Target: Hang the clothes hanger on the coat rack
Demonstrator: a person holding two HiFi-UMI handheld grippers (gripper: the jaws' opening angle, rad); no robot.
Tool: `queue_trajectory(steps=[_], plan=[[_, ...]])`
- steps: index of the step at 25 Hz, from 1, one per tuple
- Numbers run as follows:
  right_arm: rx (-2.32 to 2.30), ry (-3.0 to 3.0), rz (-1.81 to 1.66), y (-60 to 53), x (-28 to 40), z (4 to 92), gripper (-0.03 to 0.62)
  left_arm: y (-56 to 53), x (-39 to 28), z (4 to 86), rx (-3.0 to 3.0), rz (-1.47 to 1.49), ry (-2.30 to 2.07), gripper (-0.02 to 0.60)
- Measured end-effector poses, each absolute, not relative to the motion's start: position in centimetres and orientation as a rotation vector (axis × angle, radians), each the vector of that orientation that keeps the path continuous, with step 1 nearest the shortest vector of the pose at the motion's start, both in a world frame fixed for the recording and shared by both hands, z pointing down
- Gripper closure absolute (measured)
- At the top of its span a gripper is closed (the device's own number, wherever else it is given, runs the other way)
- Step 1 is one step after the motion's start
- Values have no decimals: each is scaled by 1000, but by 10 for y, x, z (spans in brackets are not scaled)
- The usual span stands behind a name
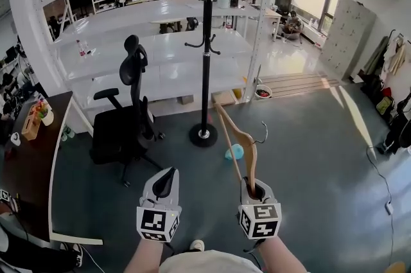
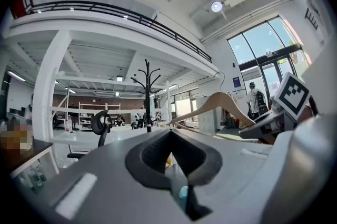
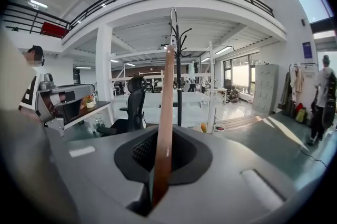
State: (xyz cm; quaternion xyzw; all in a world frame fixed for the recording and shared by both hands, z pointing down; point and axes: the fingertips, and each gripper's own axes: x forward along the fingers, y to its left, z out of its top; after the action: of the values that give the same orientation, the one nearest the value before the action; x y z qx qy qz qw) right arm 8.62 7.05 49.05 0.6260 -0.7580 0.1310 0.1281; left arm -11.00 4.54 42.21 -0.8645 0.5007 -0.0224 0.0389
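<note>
The right gripper [image 1: 252, 188] has its tongs closed on one end of a wooden clothes hanger [image 1: 244, 140]. In the right gripper view the brown arm of the hanger runs up from between the jaws, clamped on both sides. In the head view the hanger rises from the grip toward 11 o'clock, with its metal hook [image 1: 262, 133] curling out toward 3 o'clock near the top of the held arm. The hanger is in the air, well apart from the coat rack [image 1: 205, 40].

The left gripper [image 1: 166, 180] sits at 9 o'clock of the right one, at about the same height. Its tongs are pressed together with nothing between them, as the left gripper view shows.

The black coat rack stands on the grey floor at 12 o'clock from the two grippers, its round base [image 1: 203, 135] just beyond the far tip of the hanger in the head view. A black office chair [image 1: 128, 117] stands at 10 o'clock, and a dark wooden desk [image 1: 29, 166] at 9 o'clock. A small light-blue object [image 1: 235, 151] lies on the floor at 4 o'clock of the rack's base; what it is cannot be made out
</note>
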Motion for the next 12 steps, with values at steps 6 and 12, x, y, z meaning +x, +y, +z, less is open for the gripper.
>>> queue_trajectory(steps=[6, 12], plan=[[1857, -2173, 394, 55, 71, 496, 559, 27, -138, 428, -2660, -65, 1544, 581], [1904, -2143, 411, 27, 64, 499, 560, 2, -159, 433, -2669, -54, 1533, 581]])
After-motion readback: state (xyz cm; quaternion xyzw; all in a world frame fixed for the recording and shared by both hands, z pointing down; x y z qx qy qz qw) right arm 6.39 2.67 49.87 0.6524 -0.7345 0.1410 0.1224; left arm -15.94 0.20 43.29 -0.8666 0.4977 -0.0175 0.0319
